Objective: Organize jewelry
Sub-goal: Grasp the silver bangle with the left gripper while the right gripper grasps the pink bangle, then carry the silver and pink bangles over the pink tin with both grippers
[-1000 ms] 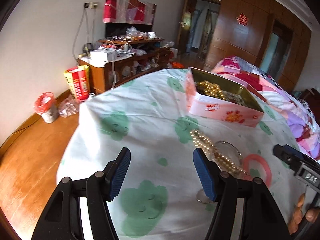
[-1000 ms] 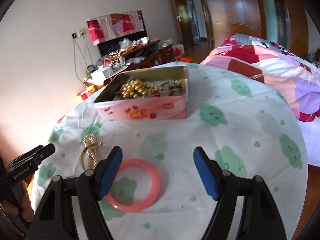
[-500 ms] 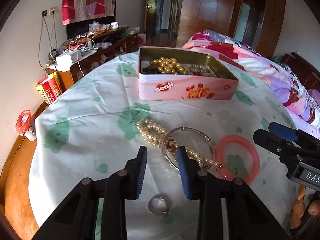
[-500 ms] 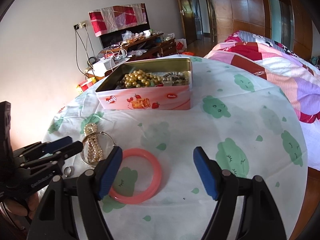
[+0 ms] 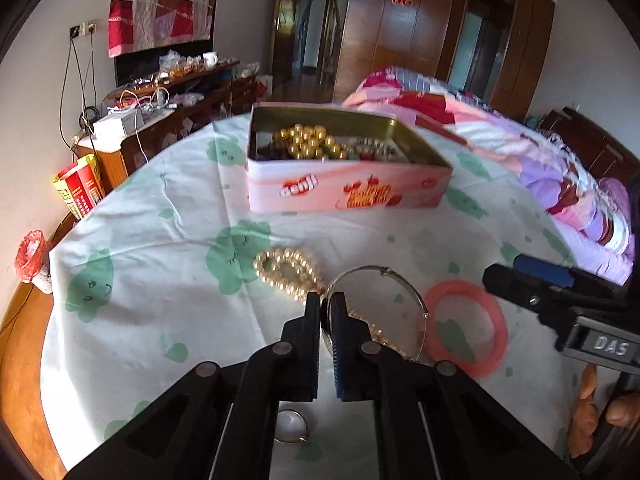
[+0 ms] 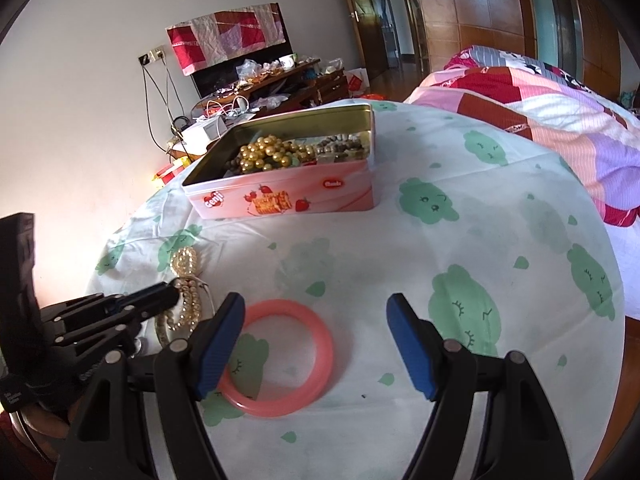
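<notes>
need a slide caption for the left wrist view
Left gripper shut on silver bangle beside pearl beads, pink tin behind.

The left gripper (image 5: 326,304) points forward and down over the table. Its two black fingers, lined with blue pads (image 5: 338,356), have just been closing and now stand pressed almost together, clamped on the thin rim of the silver bangle (image 5: 394,280) at their tips. In the right wrist view the same gripper enters from the left edge, its black linkage arms folded in.

The right gripper (image 6: 316,322) also tilts forward and down. Its jaws stand wide apart with nothing pinched between them, its blue pads (image 6: 412,354) facing each other. Fingers of the person's right hand (image 5: 600,420) show at the lower right corner, wrapped around its handle.
</notes>
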`<action>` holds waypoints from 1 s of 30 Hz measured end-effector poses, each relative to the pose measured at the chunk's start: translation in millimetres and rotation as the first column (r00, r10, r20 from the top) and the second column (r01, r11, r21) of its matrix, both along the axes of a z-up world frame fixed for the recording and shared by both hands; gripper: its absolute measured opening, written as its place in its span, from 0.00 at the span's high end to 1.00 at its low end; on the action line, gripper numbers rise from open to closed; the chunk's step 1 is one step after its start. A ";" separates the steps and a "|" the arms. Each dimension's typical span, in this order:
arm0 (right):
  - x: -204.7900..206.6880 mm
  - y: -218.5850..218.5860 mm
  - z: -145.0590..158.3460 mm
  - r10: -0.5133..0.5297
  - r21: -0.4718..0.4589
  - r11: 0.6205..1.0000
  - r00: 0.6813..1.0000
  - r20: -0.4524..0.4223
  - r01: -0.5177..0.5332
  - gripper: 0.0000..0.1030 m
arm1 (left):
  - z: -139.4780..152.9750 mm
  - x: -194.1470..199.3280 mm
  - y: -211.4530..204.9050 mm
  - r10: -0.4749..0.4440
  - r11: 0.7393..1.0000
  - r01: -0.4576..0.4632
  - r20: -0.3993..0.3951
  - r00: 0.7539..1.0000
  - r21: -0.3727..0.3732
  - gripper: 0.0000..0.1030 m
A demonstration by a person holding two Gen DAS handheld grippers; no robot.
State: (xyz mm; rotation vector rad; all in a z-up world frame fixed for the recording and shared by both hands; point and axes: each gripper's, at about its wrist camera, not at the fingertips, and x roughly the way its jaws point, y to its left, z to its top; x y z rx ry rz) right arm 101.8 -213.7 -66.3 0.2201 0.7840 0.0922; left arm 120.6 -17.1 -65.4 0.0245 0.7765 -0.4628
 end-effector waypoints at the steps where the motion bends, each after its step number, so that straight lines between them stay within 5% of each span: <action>1: 0.0 -1.4 0.1 -0.003 0.005 1.000 1.000 0.001 0.003 0.26 | 4.0 -1.5 2.2 0.003 1.000 -0.003 0.011 1.000 -0.022 0.96; 7: -1.1 -7.2 -0.2 -0.015 0.037 0.999 1.000 0.003 0.015 0.26 | 29.2 -7.0 29.5 0.071 0.987 -0.062 0.055 0.996 -0.151 0.96; 15: 2.4 22.0 -15.1 0.072 -0.121 0.989 0.991 -0.112 -0.085 0.56 | 29.2 -1.3 43.4 0.143 0.979 -0.134 0.045 0.989 -0.155 0.96; 19: 1.8 30.7 -16.5 0.075 -0.186 0.978 0.989 -0.126 -0.098 0.86 | 26.9 -1.3 45.9 0.148 0.977 -0.141 0.038 0.988 -0.159 0.96; 24: 0.4 24.1 -16.3 0.078 -0.149 0.984 0.990 -0.116 -0.095 0.87 | 29.4 -1.9 54.4 0.169 0.973 -0.158 0.049 0.984 -0.168 0.96; 30: -9.1 14.9 10.5 0.047 -0.048 0.998 0.998 0.045 -0.045 0.87 | 30.6 0.0 58.1 0.183 0.967 -0.171 0.048 0.982 -0.186 0.96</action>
